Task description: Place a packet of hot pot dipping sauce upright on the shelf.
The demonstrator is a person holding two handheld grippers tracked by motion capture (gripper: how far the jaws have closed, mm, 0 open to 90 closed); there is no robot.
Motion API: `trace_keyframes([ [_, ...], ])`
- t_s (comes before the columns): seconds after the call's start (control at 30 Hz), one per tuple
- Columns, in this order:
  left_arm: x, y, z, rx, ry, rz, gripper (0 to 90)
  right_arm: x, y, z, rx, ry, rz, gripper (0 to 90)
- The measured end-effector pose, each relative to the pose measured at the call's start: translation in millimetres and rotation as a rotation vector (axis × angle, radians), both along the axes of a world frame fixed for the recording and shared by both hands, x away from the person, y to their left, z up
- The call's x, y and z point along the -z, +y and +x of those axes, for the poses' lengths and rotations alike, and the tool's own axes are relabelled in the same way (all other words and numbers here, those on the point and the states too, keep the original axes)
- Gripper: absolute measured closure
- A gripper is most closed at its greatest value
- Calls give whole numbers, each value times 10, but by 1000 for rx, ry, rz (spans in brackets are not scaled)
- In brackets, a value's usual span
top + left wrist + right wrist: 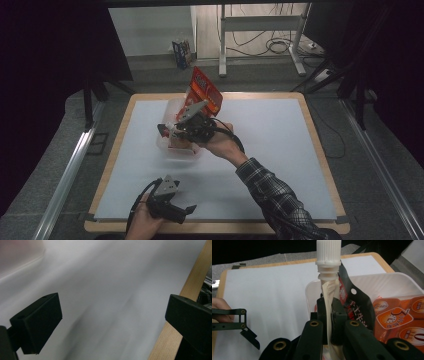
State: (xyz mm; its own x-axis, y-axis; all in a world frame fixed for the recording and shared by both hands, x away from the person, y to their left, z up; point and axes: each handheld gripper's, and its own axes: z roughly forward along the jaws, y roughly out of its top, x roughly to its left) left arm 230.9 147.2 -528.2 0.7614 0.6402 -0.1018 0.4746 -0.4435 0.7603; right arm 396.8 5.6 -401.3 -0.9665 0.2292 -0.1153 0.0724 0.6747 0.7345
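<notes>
We are pinching a spouted pouch (327, 290) between the nearly closed jaws of our right gripper (328, 315), its long axis upright, white cap topmost, over the clear plastic tub (172, 145) holding orange packets (397, 317). Our left gripper (172, 202), jaws wide and empty, is idling near the white tabletop's (280, 145) front edge, well apart. Dark curtains are surrounding the room.

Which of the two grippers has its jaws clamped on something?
The right gripper, over the clear tub. Its jaws pinch a flat pouch with a white screw cap. The left gripper sits near the table's front edge, jaws apart with nothing between them.
</notes>
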Motion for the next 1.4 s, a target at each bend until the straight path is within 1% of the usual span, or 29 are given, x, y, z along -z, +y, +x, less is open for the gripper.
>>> trace_keyframes([
  [0.07,-1,0,0,3,-1,9,9,74,31,15,7,18,-18,863],
  [0.13,-1,-1,0,4,-1,10,9,103,38,22,7,25,-23,861],
  [0.17,-2,2,1,5,-2,14,9,164,50,34,6,31,-36,858],
  [0.27,2,-3,1,6,3,11,9,202,66,30,10,38,-45,856],
  [0.3,4,-4,1,5,3,13,9,215,70,35,2,32,-51,855],
  [0.37,2,-6,0,6,3,15,10,235,95,26,5,42,-46,848],
  [0.47,3,-8,0,5,3,16,9,242,110,24,1,42,-44,837],
  [0.53,2,-6,0,5,3,16,9,245,133,16,-13,50,-25,796],
  [0.57,2,-6,0,5,3,16,9,245,133,16,-13,50,-25,796],
  [0.6,2,-6,-1,5,3,16,9,236,135,17,-19,47,-16,766],
  [0.63,2,-5,0,4,2,16,10,207,139,5,-13,40,-11,707],
  [0.67,2,-5,0,4,2,16,10,207,139,5,-13,40,-11,707],
  [0.7,2,-4,0,3,2,16,9,194,133,2,-11,31,-16,655],
  [0.73,1,-4,0,2,1,18,9,194,133,2,-11,31,-16,655],
  [0.77,2,-4,0,1,1,18,10,187,117,2,-6,28,-18,618],
  [0.8,3,-5,1,1,1,19,10,187,117,2,-6,28,-18,618],
  [0.87,5,-9,0,0,1,21,10,184,97,2,2,31,-16,562],
  [0.9,7,-12,1,1,2,23,10,180,81,0,12,32,-9,507],
  [0.93,7,-12,1,1,2,23,10,180,81,0,12,32,-9,507],
  [1.03,9,-12,2,0,3,23,10,172,57,-6,18,31,0,430],
  [1.07,10,-11,2,0,4,24,10,166,29,-9,22,30,3,385],
  [1.1,10,-10,2,0,4,24,10,166,29,-9,22,30,3,385],
  [1.13,9,-9,1,-1,3,24,10,161,-13,-17,34,42,8,346],
  [1.17,7,-7,1,-3,2,23,11,161,-44,-16,33,42,11,329],
  [1.2,6,-5,1,-3,2,19,11,161,-44,-16,33,42,11,329],
  [1.27,4,1,1,-6,0,18,10,169,-109,-35,52,54,23,294],
  [1.33,4,7,4,-7,0,19,11,178,-194,-52,61,56,20,264],
  [1.37,3,10,4,-8,0,17,11,191,-297,-85,69,65,28,239],
  [1.4,2,11,4,-8,1,18,11,191,-297,-85,69,65,28,239],
])
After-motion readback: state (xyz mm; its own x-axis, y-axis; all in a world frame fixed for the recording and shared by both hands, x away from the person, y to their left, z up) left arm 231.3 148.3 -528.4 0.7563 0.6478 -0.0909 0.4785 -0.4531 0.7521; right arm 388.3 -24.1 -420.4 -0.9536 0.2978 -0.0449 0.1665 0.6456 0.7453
